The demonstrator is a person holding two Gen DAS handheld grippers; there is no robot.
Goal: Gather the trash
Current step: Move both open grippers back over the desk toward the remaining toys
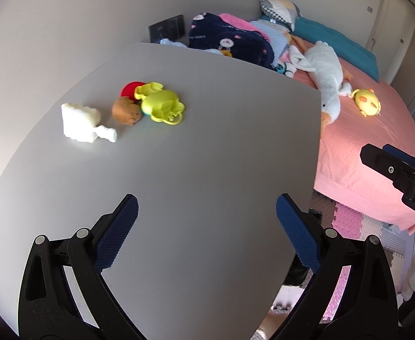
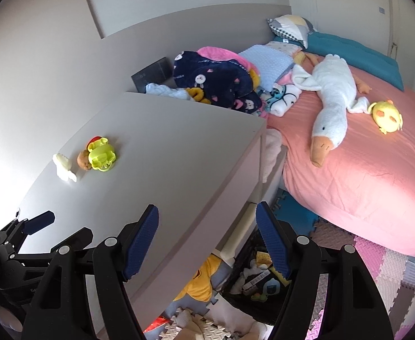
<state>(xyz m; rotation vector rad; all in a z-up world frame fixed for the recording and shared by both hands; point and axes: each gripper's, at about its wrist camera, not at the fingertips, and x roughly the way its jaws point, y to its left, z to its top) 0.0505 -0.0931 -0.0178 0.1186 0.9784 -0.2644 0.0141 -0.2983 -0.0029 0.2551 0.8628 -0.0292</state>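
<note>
We judged this the approach step. The desk (image 1: 207,141) lay under both grippers, the bed (image 2: 363,170) to their right. The left gripper (image 1: 207,226) and right gripper (image 2: 207,243) were spread, empty. White foam scraps (image 1: 79,121), likely trash, lay ahead-left beside toys (image 1: 162,104); a forward reach was needed, path unobstructed.

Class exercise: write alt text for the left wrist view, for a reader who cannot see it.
The open left gripper hovers empty over a grey table holding white foam scraps, a brown lump and green plastic toys. A pink bed with a goose plush lies right.
</note>
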